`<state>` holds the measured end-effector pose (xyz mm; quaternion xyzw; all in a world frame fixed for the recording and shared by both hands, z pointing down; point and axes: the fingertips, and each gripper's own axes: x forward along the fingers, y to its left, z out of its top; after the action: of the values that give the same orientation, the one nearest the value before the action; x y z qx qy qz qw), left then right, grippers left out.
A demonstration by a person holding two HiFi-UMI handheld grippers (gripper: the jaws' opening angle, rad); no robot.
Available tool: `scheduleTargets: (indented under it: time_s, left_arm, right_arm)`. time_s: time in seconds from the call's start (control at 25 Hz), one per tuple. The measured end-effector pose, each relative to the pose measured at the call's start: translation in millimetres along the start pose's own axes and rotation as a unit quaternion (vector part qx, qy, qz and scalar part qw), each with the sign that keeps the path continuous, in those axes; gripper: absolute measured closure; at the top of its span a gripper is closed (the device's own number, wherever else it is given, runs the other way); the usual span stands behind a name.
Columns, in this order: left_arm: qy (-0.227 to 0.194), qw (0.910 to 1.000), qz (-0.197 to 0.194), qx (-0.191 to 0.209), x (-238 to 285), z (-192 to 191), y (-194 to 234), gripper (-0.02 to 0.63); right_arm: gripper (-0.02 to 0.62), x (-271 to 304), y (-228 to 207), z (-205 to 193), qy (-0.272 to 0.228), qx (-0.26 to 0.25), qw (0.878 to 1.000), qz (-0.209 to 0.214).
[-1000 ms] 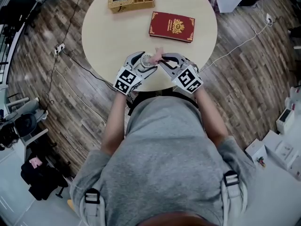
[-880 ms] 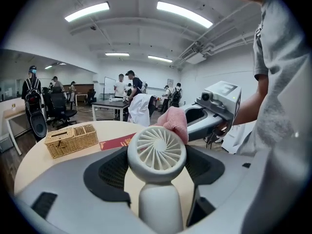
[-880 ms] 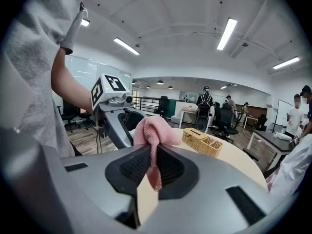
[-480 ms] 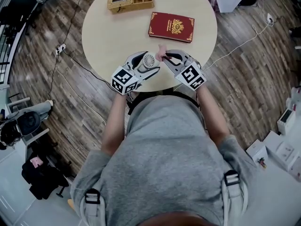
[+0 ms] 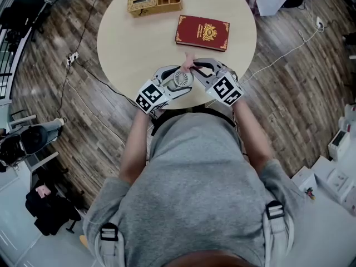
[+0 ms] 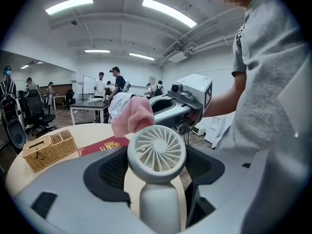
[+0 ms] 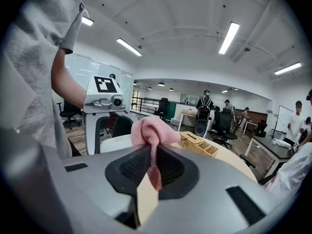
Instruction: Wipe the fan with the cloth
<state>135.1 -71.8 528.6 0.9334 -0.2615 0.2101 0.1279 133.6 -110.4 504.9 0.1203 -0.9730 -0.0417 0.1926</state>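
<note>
Your left gripper point(image 5: 178, 82) has its fingers pinching the fan point(image 6: 156, 152) by its handle, head up, over the near part of the tabletop point(image 5: 139, 43). Your right gripper point(image 5: 196, 70) has its fingers pressed together on the pink cloth point(image 7: 153, 133), which sits at the fan head's upper rim.

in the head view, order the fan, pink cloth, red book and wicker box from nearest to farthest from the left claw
1. fan, held in the left claw
2. pink cloth, just beyond it, in the right claw
3. red book, farther out, rightward
4. wicker box, farthest, up left
</note>
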Motion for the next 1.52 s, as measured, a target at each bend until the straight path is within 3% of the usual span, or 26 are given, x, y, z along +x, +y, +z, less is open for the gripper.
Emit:
scheduleTargets:
  time_s: [0.48,0.76,1.12,1.28,1.52]
  left_arm:
    - [0.004,0.9986,0.037,-0.037,-4,-22,17,0.236]
    - [-0.015,0.9976,0.055,-0.039,-14,-10,22,0.236]
    - [-0.006,0.9997,0.024,0.007,-4,7,-6,0.236]
    - [0.025,0.9979,0.003,0.060,4,0,-24,0.236]
    - [0.053,0.9948,0.001,0.087,8,-5,-29,0.236]
  right_arm:
    - [0.552,-5,26,-5,-0.009,0.021,1.000,0.020]
    - [0.551,-7,34,-15,-0.002,0.029,0.999,0.030]
    - [0.552,-14,8,-19,0.009,0.010,1.000,0.008]
    - [0.551,-11,9,-18,0.031,-0.036,0.998,0.033]
    - [0.552,-9,16,-13,0.036,-0.058,0.996,0.063]
